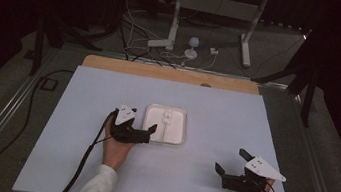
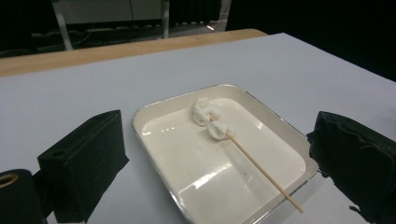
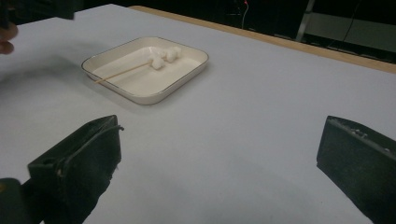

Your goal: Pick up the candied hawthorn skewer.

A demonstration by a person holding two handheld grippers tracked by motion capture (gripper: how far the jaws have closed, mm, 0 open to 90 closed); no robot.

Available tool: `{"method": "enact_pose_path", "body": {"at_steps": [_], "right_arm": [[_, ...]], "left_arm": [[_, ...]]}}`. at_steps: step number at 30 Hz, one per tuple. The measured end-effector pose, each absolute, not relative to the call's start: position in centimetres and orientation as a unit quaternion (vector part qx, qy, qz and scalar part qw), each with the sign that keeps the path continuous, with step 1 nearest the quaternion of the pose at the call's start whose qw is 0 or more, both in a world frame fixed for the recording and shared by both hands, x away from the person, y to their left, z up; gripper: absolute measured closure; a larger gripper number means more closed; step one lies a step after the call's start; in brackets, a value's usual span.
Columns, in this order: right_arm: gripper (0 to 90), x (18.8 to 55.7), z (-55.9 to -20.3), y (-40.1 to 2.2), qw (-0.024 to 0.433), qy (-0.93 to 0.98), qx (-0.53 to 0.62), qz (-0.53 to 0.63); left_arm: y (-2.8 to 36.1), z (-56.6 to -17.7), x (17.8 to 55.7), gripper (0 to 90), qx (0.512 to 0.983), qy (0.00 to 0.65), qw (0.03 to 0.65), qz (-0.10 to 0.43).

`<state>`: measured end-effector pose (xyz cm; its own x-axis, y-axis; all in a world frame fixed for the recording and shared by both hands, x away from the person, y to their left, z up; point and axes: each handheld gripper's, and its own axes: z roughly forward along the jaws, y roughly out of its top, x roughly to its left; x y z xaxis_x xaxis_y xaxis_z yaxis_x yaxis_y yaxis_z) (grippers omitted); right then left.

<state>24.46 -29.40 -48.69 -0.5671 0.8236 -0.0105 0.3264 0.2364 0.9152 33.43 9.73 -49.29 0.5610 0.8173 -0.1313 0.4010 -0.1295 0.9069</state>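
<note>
Jaws on both our grippers stand wide apart, holding nothing. At frame centre the white tray (image 1: pixel 165 124) sits on the pale table (image 1: pixel 73 163), our left gripper (image 1: pixel 145 128) just beside it, our right gripper (image 1: pixel 230 161) lower right. A skewer (image 2: pixel 261 170) bearing two marshmallows (image 2: pixel 212 119) lies inside. We see no readable writing.

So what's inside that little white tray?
In the tray lies a thin wooden skewer with soft white lumps, maybe marshmallows, at its far end. Whether the stick runs through them is hidden.
</note>
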Motion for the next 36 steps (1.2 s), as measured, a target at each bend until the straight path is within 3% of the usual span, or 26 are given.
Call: {"method": "enact_pose_path", "body": {"at_steps": [17,22,27,32,36], "right_arm": [[0.0,24.5,-48.7,-29.3,0.256,0.745,0.386,0.48],[0.0,24.5,-48.8,-29.4,0.256,0.745,0.386,0.48],[0.0,24.5,-48.8,-29.2,0.256,0.746,0.385,0.479],[0.0,24.5,-48.8,-29.2,0.254,0.747,0.384,0.479],[0.0,24.5,-48.8,-29.1,0.254,0.748,0.383,0.479]], "left_arm": [[4.3,-52.3,35.2,5.4,0.771,0.451,0.415,0.172],[3.9,-52.6,35.3,10.9,0.784,0.461,0.371,0.19],[4.3,-52.4,35.4,33.1,0.794,0.468,0.335,0.195],[5.0,-51.8,35.4,65.4,0.796,0.477,0.324,0.187],[5.4,-51.7,35.6,82.3,0.795,0.482,0.324,0.173]]}}
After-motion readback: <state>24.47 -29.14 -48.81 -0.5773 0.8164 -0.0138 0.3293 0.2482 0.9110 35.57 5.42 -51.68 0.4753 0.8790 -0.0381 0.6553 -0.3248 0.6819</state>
